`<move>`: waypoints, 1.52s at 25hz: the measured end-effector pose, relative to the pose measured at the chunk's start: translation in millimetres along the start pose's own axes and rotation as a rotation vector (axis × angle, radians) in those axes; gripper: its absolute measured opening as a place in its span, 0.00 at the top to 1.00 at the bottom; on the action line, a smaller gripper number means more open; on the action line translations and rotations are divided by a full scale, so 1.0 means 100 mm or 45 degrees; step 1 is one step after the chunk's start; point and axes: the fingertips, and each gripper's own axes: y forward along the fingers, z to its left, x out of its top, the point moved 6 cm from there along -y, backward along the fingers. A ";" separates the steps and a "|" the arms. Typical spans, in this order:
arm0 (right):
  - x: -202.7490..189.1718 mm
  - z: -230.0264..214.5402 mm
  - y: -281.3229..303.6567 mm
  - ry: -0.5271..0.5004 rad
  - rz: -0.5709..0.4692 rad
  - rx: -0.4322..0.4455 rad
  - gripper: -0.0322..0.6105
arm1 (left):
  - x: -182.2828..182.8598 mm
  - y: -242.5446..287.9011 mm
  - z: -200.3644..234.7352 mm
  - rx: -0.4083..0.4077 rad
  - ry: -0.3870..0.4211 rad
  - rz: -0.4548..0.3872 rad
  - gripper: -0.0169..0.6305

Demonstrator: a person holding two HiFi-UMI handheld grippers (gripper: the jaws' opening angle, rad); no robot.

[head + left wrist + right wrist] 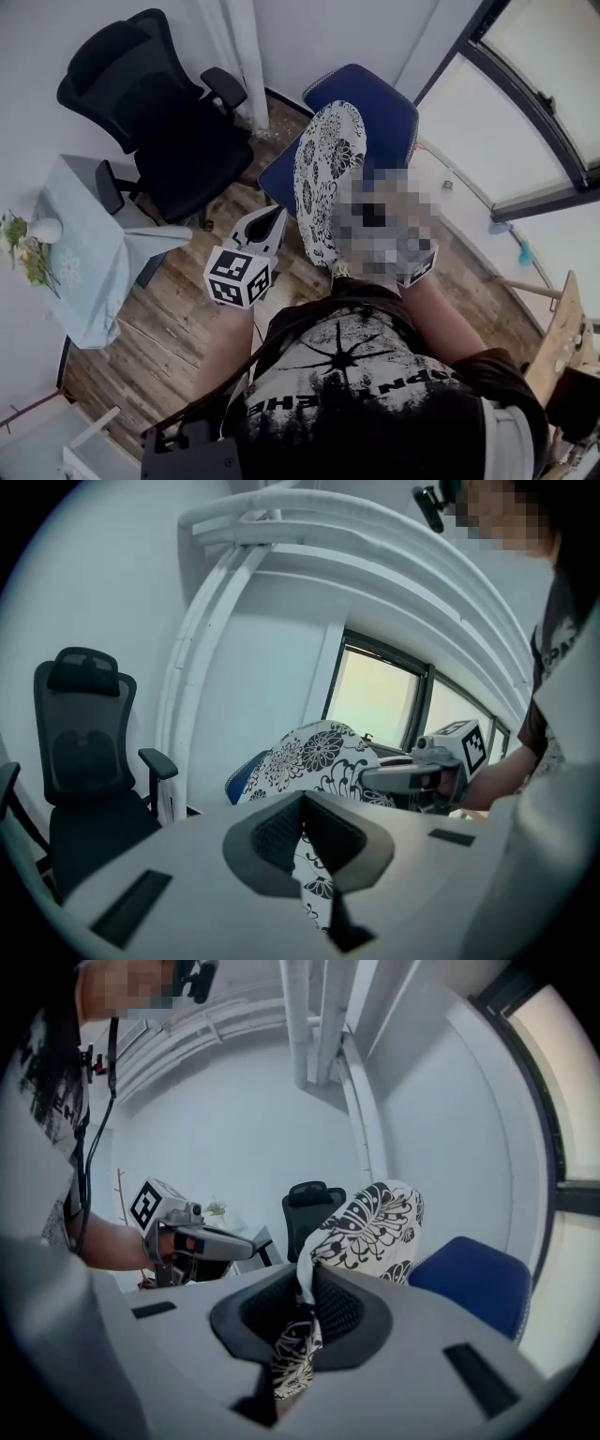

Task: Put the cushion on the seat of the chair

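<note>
Cushion (323,173), the black-and-white flowered one, is in the air and not on any seat. It stands on edge between the two tools, in front of the person and over the near edge of the blue chair (380,112). The left hand-held gripper (277,219) has its jaws drawn narrow on the cushion's left edge, with the cloth pinched between the pads. The right hand-held gripper (305,1309) is closed the same way on a fold of the right edge, and cloth hangs down through its jaws. In the head view a mosaic patch covers most of the right one.

Picking up and carrying look done. What is left, as I judge it, is to bring the cushion over the seat (277,176), tip it from upright to flat and lower it until it rests there. Both sets of jaws then need to open and draw back. The black office chair (159,112) stands far left, well apart, beside a cloth-covered surface (89,277). The blue chair seems the likelier target, being the one just beyond the cushion.
</note>
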 end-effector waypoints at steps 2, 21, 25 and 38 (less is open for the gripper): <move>0.00 -0.16 0.06 0.036 0.015 0.042 0.88 | 0.03 0.13 -0.01 0.029 -0.020 0.001 0.95; 0.02 -1.07 0.66 0.004 0.123 0.410 0.88 | 0.11 0.86 0.12 0.313 -0.144 0.034 0.95; 0.03 -1.09 0.83 0.017 0.123 0.457 0.88 | 0.03 0.88 0.15 0.361 -0.162 0.047 0.95; -0.29 -1.14 1.46 0.107 0.244 0.531 0.88 | -0.10 0.95 0.35 0.440 -0.193 0.073 0.95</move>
